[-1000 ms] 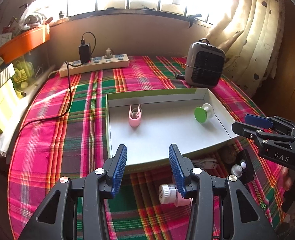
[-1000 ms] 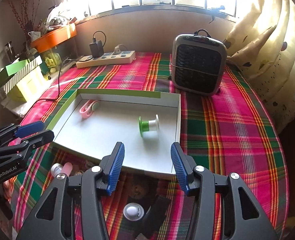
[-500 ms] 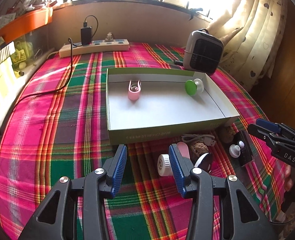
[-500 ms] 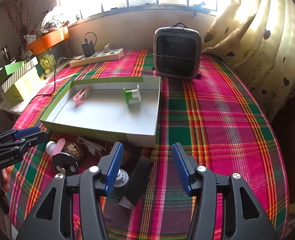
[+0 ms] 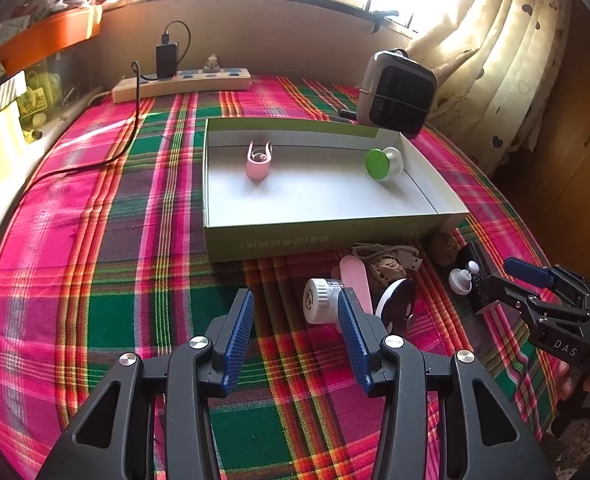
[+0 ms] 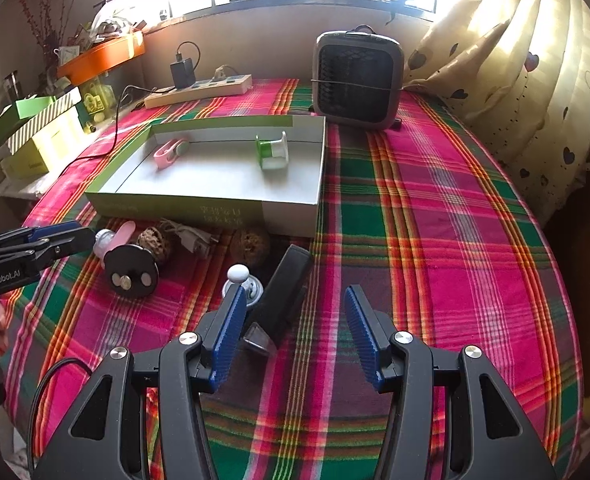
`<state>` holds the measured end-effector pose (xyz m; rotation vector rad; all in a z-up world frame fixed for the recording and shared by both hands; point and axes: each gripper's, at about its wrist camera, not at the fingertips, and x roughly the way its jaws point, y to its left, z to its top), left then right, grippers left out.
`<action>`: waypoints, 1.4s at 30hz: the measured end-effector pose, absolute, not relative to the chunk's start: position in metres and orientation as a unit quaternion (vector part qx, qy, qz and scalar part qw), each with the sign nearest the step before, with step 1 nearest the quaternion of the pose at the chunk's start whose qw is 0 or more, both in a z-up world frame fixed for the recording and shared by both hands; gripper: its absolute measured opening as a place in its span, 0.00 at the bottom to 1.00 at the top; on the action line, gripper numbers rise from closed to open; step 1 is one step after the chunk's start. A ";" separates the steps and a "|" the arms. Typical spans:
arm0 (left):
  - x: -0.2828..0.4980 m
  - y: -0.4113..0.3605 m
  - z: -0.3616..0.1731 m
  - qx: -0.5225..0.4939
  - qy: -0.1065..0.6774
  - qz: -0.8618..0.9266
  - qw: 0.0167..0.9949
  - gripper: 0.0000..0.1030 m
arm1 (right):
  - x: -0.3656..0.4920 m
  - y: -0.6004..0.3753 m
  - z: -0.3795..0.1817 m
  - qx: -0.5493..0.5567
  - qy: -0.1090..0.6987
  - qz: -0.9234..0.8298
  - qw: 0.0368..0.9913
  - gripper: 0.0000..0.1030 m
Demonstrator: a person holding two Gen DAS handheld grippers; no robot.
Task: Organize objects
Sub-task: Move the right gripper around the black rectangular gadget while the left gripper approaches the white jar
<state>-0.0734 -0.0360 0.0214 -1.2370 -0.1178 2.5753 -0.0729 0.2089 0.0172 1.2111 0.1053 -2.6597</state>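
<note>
A shallow green-and-white box (image 5: 327, 236) (image 6: 199, 210) holds a pink clip (image 5: 258, 160) and a green spool (image 5: 383, 164). On the plaid cloth before it lie a white bottle (image 5: 317, 300), a black disc (image 6: 131, 270), two walnuts (image 6: 155, 240) (image 6: 251, 244), a USB cable (image 6: 191, 238), a white knob (image 6: 239, 274) and a black bar (image 6: 287, 284). My left gripper (image 5: 294, 296) is open and empty, with the bottle just behind its right finger. My right gripper (image 6: 294, 292) is open above the black bar, without touching it.
A grey heater (image 6: 357, 80) stands behind the box. At the back lies a power strip (image 6: 199, 90) with a charger and cord. Cardboard boxes (image 6: 43, 136) sit off the table's left edge, and a curtain (image 6: 515, 80) hangs on the right.
Both grippers have drawn back from over the box toward the near side and sunk a little. The loose items in front of the box have come into view.
</note>
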 end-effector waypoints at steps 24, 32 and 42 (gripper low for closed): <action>-0.077 -0.031 0.016 -0.440 -0.034 0.886 0.146 0.41 | -0.082 0.220 -0.002 0.437 0.050 -0.895 0.076 0.51; -0.082 -0.027 0.016 -0.438 -0.027 0.887 0.144 0.42 | -0.088 0.218 -0.004 0.439 0.050 -0.893 0.089 0.51; -0.092 -0.022 0.017 -0.438 -0.020 0.889 0.136 0.42 | -0.093 0.217 -0.005 0.439 0.048 -0.892 0.095 0.51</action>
